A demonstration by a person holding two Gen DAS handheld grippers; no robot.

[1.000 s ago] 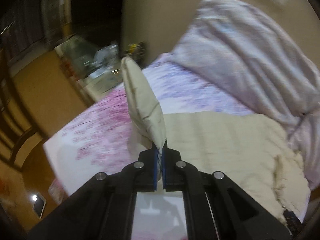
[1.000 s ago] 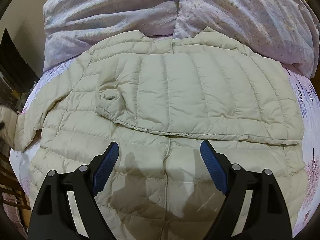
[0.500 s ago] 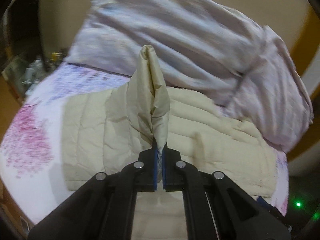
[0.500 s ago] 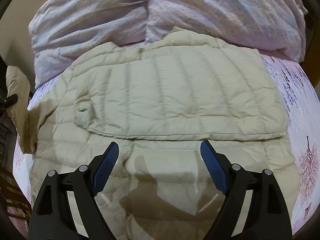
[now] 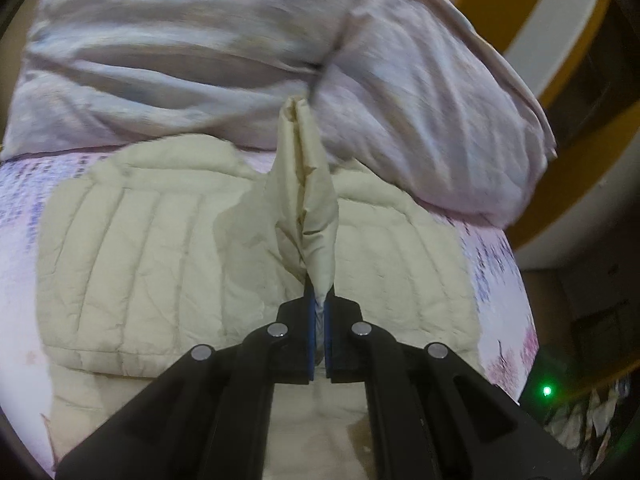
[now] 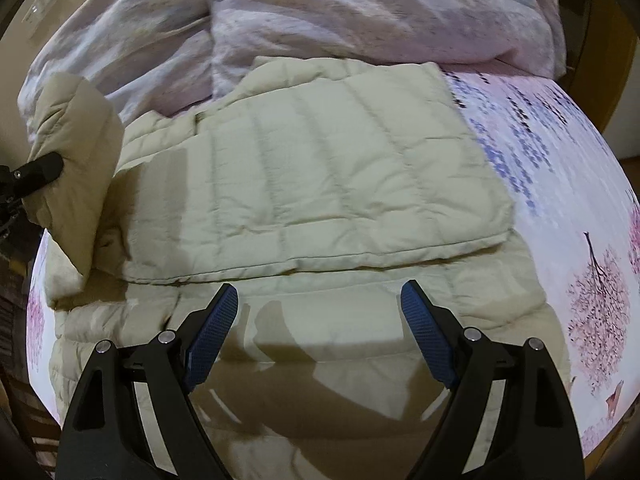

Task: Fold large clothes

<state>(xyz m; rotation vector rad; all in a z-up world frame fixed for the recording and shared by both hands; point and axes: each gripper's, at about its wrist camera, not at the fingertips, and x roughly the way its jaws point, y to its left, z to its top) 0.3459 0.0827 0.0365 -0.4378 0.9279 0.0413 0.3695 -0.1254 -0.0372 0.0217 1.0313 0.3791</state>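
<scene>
Above the jacket (image 6: 328, 184), left gripper (image 5: 319, 312) pinches its sleeve (image 5: 308, 200); right gripper (image 6: 320, 332) gapes wide, holding nothing

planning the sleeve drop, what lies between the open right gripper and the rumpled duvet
In the right wrist view, only the cream puffer jacket, its folded panel uppermost, lies between the right gripper and the duvet.

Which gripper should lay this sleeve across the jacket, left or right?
Left. The left gripper already has its jaws clamped on the sleeve, lifted above the cream jacket. The right gripper hangs open over the lower jacket, holding nothing.
</scene>
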